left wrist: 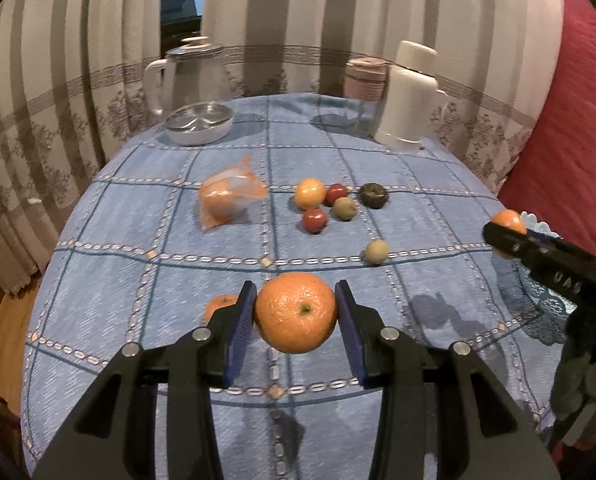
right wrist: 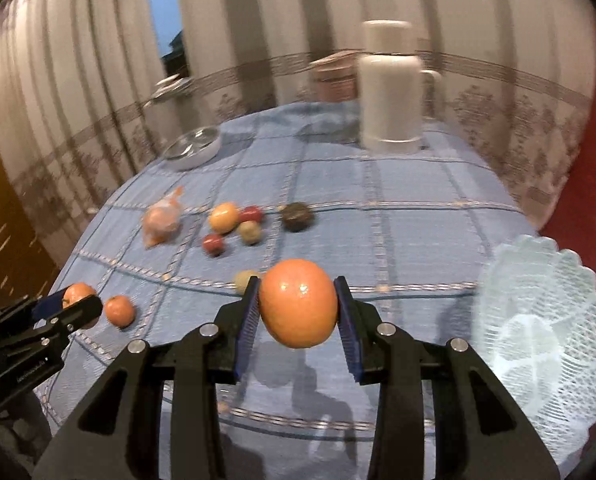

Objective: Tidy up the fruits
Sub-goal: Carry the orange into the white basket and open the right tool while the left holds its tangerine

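My left gripper (left wrist: 296, 312) is shut on a pebbly orange (left wrist: 296, 312) held above the blue checked tablecloth (left wrist: 418, 216). My right gripper (right wrist: 298, 304) is shut on a smoother orange (right wrist: 298, 304), also lifted off the cloth. A clear scalloped glass bowl (right wrist: 538, 320) sits to the right of the right gripper. In the middle of the table lie a yellow-orange fruit (left wrist: 309, 193), two red fruits (left wrist: 315, 220), two greenish fruits (left wrist: 345, 208) and a dark round fruit (left wrist: 373, 195). Another small orange (right wrist: 119, 311) rests on the cloth at the left.
A plastic bag with orange fruit (left wrist: 228, 200) lies left of the pile. At the back stand a white thermos jug (left wrist: 408, 96), a pink lidded container (left wrist: 365, 79), a clear pitcher (left wrist: 190, 76) and a white dish with a glass lid (left wrist: 199, 122). Curtains hang behind; a red cushion (left wrist: 570, 120) is at right.
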Action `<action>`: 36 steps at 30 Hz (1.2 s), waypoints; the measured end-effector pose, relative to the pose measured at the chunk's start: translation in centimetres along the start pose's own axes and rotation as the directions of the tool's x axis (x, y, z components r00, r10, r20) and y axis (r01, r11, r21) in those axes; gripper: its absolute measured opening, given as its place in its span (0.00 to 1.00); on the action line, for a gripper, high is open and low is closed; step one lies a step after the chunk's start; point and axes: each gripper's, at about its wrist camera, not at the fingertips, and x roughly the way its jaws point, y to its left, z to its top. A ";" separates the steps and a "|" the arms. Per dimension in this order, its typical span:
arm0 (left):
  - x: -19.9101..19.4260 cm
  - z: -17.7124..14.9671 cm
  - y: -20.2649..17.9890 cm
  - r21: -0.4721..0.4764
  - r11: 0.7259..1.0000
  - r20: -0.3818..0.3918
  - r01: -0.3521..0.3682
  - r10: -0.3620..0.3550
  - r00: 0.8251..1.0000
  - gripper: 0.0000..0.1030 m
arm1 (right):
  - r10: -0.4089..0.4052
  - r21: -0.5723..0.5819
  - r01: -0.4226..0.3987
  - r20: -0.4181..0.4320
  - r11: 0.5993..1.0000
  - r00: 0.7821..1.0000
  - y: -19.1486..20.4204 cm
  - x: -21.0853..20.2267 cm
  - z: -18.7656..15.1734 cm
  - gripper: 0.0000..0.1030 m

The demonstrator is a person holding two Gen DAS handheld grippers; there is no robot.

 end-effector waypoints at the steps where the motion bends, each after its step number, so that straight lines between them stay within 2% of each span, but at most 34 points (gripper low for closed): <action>1: 0.1 0.1 -0.3 0.005 1.000 0.000 0.004 -0.004 1.000 0.40 | -0.018 0.015 0.018 0.008 1.000 1.000 -1.0 -0.5 0.0 0.37; 11: 0.8 1.3 -4.0 0.059 0.997 0.001 0.052 -0.053 0.999 0.40 | -0.164 0.177 0.156 0.033 0.972 0.986 -9.8 -4.0 -0.9 0.37; 18: 1.2 2.4 -7.3 0.108 0.989 0.010 0.099 -0.101 0.995 0.40 | -0.266 0.262 0.266 -0.039 0.928 0.963 -15.1 -3.9 -2.8 0.37; 25: 1.5 3.2 -10.9 0.158 0.976 0.012 0.147 -0.151 0.988 0.40 | -0.276 0.297 0.300 -0.120 0.906 0.954 -17.5 -2.5 -4.5 0.37; 31: 1.6 3.9 -13.3 0.182 0.966 0.011 0.181 -0.186 0.982 0.40 | -0.252 0.307 0.286 -0.144 0.908 0.957 -17.8 -2.0 -4.8 0.37; 34: 1.5 4.1 -14.3 0.197 0.960 0.013 0.198 -0.205 0.979 0.40 | -0.252 0.315 0.283 -0.137 0.906 0.958 -17.9 -2.1 -4.7 0.48; 36: 1.6 4.2 -14.9 0.203 0.956 0.011 0.210 -0.217 0.976 0.40 | -0.252 0.319 0.280 -0.125 0.906 0.960 -17.9 -2.4 -4.6 0.50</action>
